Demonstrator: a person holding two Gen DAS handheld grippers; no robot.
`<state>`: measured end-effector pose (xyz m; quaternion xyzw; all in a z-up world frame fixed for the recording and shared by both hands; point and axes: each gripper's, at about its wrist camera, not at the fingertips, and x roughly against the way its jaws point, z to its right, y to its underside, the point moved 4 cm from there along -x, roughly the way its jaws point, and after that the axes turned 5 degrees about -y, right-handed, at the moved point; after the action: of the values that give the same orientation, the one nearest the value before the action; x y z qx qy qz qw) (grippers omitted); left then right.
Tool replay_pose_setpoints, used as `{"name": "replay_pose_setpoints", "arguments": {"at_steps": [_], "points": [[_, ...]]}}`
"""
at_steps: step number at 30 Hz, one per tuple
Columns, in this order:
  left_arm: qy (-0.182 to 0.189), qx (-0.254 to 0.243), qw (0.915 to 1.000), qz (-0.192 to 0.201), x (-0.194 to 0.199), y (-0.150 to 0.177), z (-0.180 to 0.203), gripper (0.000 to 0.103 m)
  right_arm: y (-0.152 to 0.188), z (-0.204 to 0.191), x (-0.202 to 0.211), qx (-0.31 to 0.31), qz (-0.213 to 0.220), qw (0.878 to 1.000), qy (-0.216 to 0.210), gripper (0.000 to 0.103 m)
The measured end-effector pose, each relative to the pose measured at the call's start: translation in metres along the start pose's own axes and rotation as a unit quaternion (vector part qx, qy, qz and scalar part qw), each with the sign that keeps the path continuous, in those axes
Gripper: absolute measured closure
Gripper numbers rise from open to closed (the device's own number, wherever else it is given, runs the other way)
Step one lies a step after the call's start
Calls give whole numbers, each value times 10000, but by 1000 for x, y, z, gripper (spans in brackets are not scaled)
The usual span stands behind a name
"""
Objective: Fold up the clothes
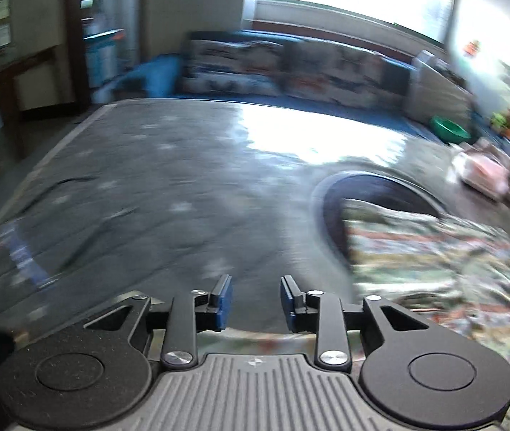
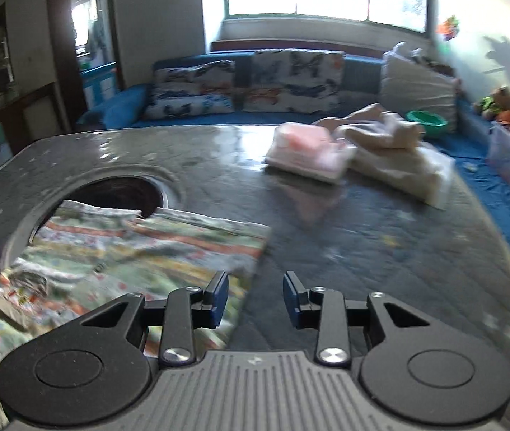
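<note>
Both your tools hang free now: your left gripper [image 1: 256, 301] has its jaws parted with nothing between them, and your right gripper [image 2: 255, 298] is spread and empty too. The patterned garment [image 2: 140, 251] lies flat on the grey table [image 2: 380, 244], partly over the round hole [image 2: 118, 194], likely spread ready for folding. Folded pieces [image 2: 308, 154] sit well apart at the far side, out of your way.

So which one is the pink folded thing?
Find the big grey table. On its far right side, in front of the blue sofa, sits a small folded pink-and-white cloth. Its neighbour, the cream cloth pile, is crumpled, while the pink one is neat.
</note>
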<state>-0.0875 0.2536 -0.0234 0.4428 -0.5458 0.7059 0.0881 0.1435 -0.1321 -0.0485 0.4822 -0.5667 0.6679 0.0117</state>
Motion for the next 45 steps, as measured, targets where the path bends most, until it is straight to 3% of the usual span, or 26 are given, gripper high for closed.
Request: {"name": "replay_pose_setpoints", "arguments": {"at_steps": [5, 12, 15, 24, 26, 28, 29, 32, 38, 43, 45], "points": [[390, -629, 9972, -38, -35, -21, 57, 56, -13, -6, -36, -86, -164, 9998, -124, 69], [625, -1036, 9925, -195, -88, -42, 106, 53, -19, 4, -76, -305, -421, 9986, -9, 68], [631, -1197, 9905, -261, -106, -45, 116, 48, -19, 7, -83, -288, -523, 9982, 33, 68], [551, -1057, 9914, -549, -145, -50, 115, 48, -20, 7, -102, -173, -727, 9972, 3, 71], [588, -1132, 9906, -501, -147, -49, 116, 50, -23, 6, -105, -114, -737, 9972, 1, 78], [627, -1188, 9900, -427, -148, -51, 118, 67, -27, 2, -109, -9, -742, 9972, 23, 91], [676, -1197, 9896, -417, -149, -52, 119, 85, -29, 0, -111, 50, -737, 9973, 34, 94], [737, -1188, 9894, -395, -151, -56, 121, 97, -35, -6, -116, 228, -723, 9971, 67, 97], [655, -1098, 9918, -28, -151, -82, 120, 98, -61, -13, -129, 335, -359, 9988, 91, 98], [495, -972, 9940, 32, -168, -105, 121, 97, -80, -15, -148, 329, -186, 9991, 173, 97], [422, -991, 9942, 0, -176, -107, 120, 88, -82, -16, -157, 395, -259, 9986, 228, 93]]}}
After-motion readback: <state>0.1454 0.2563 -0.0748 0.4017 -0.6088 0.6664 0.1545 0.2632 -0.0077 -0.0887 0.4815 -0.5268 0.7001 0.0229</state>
